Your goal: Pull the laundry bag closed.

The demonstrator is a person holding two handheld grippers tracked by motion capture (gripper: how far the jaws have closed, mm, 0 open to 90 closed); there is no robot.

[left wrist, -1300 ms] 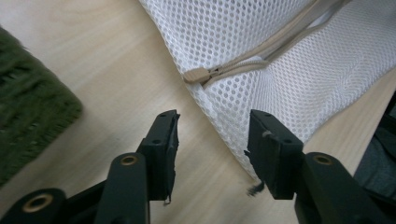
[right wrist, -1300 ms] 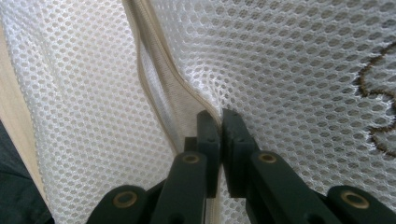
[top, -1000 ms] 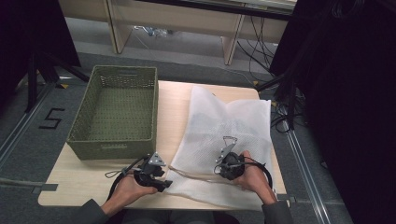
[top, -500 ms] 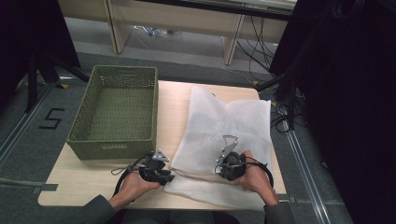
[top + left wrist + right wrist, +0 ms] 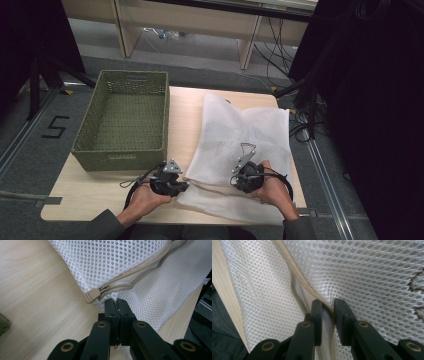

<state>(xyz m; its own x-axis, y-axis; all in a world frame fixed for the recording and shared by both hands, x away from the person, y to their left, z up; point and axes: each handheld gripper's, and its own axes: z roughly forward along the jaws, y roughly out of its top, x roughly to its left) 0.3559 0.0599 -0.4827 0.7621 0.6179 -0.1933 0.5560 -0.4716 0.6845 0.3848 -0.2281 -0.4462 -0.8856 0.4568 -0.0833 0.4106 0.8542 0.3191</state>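
A white mesh laundry bag [image 5: 240, 130] lies flat on the right half of the table. My left gripper [image 5: 185, 186] sits at its near left corner. In the left gripper view the jaws [image 5: 117, 302] have just closed and are shut on the mesh [image 5: 120, 257] just below the beige zipper pull [image 5: 93, 293]. My right gripper [image 5: 234, 181] rests on the bag's near edge. Its jaws [image 5: 327, 303] have just been opening and stand slightly apart, with the beige zipper band [image 5: 294, 272] running between them over the mesh [image 5: 374, 272].
A green woven basket [image 5: 125, 115] stands on the left of the wooden table [image 5: 182, 115], and its corner shows in the left gripper view [image 5: 3, 326]. Cables trail from both grippers near the table's front edge. Dark stands and floor rails flank the table.
My left hand has edged a little to the right, up against the bag's corner. The right hand and the bag have kept their places.
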